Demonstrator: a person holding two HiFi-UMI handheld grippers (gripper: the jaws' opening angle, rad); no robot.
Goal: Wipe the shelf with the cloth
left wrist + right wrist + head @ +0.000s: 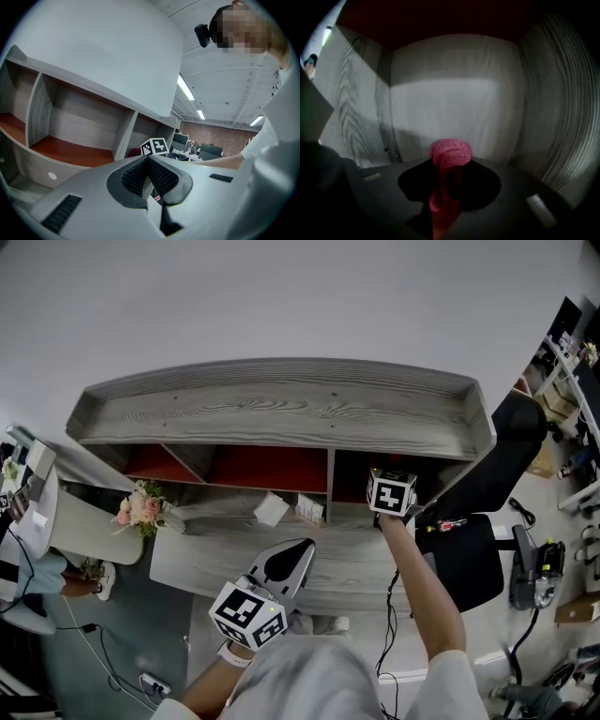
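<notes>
Grey wood-grain shelf (281,409): long unit with a raised lip round its top, open compartments below, red panels inside them in the head view.
Compartments: upright dividers split the row; the one at the right end is dark in the head view.
Right gripper (390,489): arm stretched forward, front end inside the right-end compartment, marker cube at the opening.
Right gripper jaws (449,171): clamped on the cloth, which is wedged in the slot between them.
Cloth (451,152): pink-red and knitted-looking; a rounded fold bulges past the jaw tips and a strip trails down through the slot.
Cloth position: inside the right-end compartment, in front of its pale back wall (450,98); I cannot tell whether it touches a surface.
Compartment interior: grained side walls left and right, a dark red panel along the upper edge of the right gripper view, a band of shadow across the back wall.
Left gripper (298,551): held back near the body above the desk (216,559), well apart from the shelf openings.
Left gripper jaws (148,161): ribbed black pads meet at the tips with nothing between them.
Left gripper outlook: looks along the row of compartments; the right gripper's marker cube (155,146) shows just past the jaw tips.
Desk items: a pink-and-white bouquet (142,507) at the left, a small white box (271,509) near the middle, both below the compartments.
Surroundings: a black office chair (487,484) just right of the shelf.
</notes>
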